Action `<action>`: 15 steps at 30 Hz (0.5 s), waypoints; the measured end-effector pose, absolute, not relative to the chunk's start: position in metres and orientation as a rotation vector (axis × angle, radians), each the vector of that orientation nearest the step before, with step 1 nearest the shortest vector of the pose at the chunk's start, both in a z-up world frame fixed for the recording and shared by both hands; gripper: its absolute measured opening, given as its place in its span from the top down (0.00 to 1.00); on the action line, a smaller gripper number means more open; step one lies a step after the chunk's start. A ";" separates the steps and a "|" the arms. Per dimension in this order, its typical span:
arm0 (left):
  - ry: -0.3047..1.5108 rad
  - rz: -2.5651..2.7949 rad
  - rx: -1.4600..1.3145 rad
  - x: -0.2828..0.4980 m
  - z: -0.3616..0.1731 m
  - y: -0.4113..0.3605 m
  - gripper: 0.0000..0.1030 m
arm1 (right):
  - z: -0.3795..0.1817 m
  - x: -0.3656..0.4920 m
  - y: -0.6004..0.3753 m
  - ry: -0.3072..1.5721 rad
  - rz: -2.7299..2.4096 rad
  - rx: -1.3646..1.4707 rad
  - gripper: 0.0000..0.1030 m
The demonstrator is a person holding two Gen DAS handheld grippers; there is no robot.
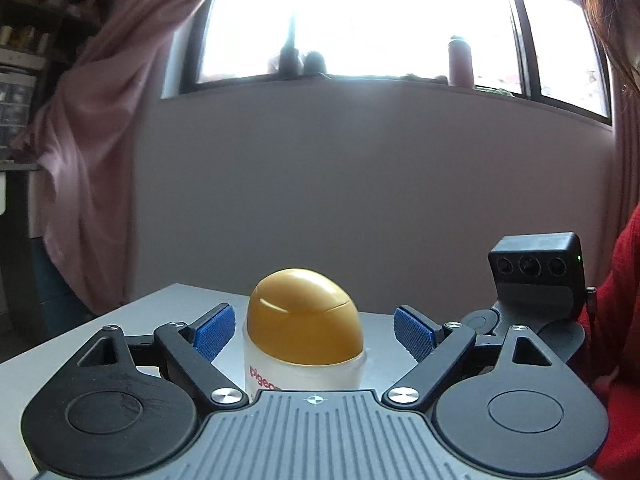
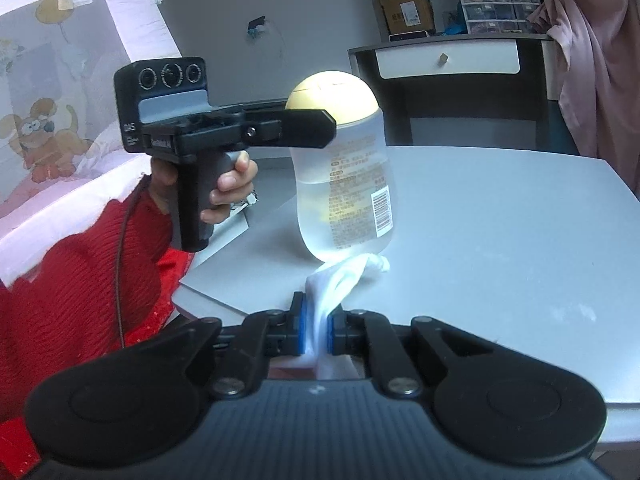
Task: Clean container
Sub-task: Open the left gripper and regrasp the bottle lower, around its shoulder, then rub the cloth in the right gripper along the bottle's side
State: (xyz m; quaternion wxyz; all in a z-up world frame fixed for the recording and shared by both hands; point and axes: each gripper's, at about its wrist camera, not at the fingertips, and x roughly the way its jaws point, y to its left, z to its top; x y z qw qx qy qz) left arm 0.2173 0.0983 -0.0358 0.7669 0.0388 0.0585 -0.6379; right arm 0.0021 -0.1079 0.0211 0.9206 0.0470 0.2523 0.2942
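Left wrist view: close, nearly level, facing the window (image 1: 352, 20). Right wrist view: near, angled downward across the table (image 2: 500, 216). Both views share the bottle (image 1: 304, 332) (image 2: 344, 184).

Left tool (image 1: 314, 330) level, jaws spread wide, nothing pressed; right tool (image 2: 316, 330) tilted down, jaws pinched shut.

The bottle (image 2: 344, 184) looks of translucent frosted plastic, its yellow cap (image 1: 304, 316) glossy; the white cloth (image 2: 340, 280) is soft; the table (image 2: 500, 240) is smooth, matt grey.
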 end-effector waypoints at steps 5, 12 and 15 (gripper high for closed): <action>0.174 -1.404 0.069 0.225 -0.042 0.093 0.17 | 0.020 0.001 -0.108 0.518 0.602 0.102 0.90; 0.218 -1.317 0.059 0.218 -0.048 0.087 0.43 | 0.019 -0.002 -0.109 0.511 0.600 0.112 0.90; 0.204 -1.259 0.069 0.210 -0.049 0.087 0.46 | 0.020 0.001 -0.111 0.511 0.602 0.113 0.90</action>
